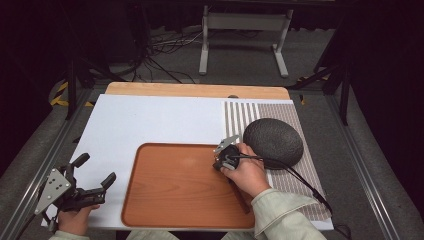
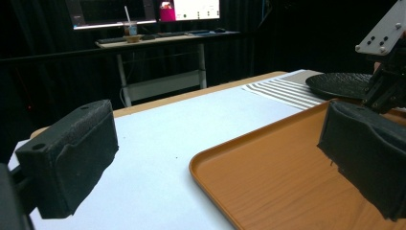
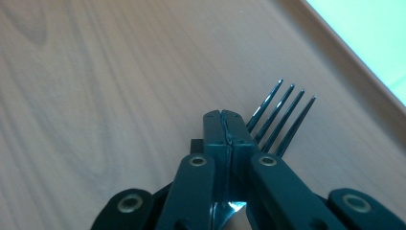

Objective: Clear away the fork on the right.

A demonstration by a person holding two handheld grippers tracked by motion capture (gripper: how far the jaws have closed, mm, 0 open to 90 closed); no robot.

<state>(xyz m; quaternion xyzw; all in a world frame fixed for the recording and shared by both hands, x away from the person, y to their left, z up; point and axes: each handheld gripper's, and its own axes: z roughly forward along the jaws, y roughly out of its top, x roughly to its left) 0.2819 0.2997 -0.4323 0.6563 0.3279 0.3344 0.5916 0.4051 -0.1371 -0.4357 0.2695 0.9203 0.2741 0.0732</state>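
The right tongs [image 1: 223, 156] hovered low over the far right part of the wooden tray [image 1: 165, 200], their jaws pressed together on a dark fork [image 3: 280, 115]. In the right gripper view the four tines stuck out past the closed jaw tips, pointing toward the tray's raised rim, with pale table surface just beyond that rim. The fork's handle was hidden under the tongs, and whether the tines touched the tray could not be told.

Just beyond the right tongs, off the tray, a dark round plate [image 1: 273, 140] sat on a striped mat [image 1: 240, 116]; the tongs were close beside its near edge.

The left tongs [image 1: 95, 172] were held well apart from the right ones, over the near left corner of the white table [image 1: 150, 120], jaws spread wide with nothing between them. In the left gripper view the tray's rounded corner lay between the two padded jaws.

Ahead of the left tongs a broad stretch of white table lay bare up to its wooden far edge. Most of the tray's floor on the left tongs' side of the right tongs lay bare too.

No writing could be read anywhere.
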